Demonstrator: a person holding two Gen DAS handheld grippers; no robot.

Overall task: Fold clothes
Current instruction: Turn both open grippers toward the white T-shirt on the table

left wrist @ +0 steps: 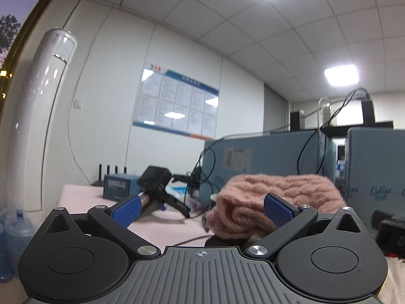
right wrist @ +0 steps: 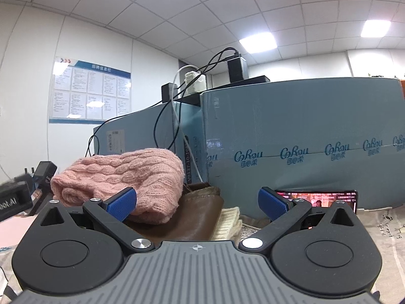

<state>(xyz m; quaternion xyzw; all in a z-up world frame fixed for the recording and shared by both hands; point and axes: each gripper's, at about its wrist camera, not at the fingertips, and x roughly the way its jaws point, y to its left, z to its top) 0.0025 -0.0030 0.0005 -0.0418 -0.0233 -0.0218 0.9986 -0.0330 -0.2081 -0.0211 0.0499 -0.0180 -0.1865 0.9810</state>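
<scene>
A folded pink cable-knit sweater [right wrist: 121,174] lies on top of a brown leather garment [right wrist: 197,217], with a cream knit piece [right wrist: 227,223] beside it. My right gripper [right wrist: 197,202] is open and empty, just in front of this pile, its left pad [right wrist: 121,204] near the sweater's edge. In the left wrist view the same pink sweater [left wrist: 273,195] sits ahead and to the right. My left gripper [left wrist: 202,207] is open and empty, its right pad [left wrist: 278,210] close in front of the sweater.
Blue cardboard boxes [right wrist: 303,152] stand right behind the pile, with black cables [right wrist: 167,116] hanging over them. A phone with a lit screen [right wrist: 319,197] leans on the box. A black camera device [left wrist: 157,185] and a small blue box [left wrist: 119,186] sit on the pink tabletop [left wrist: 83,195].
</scene>
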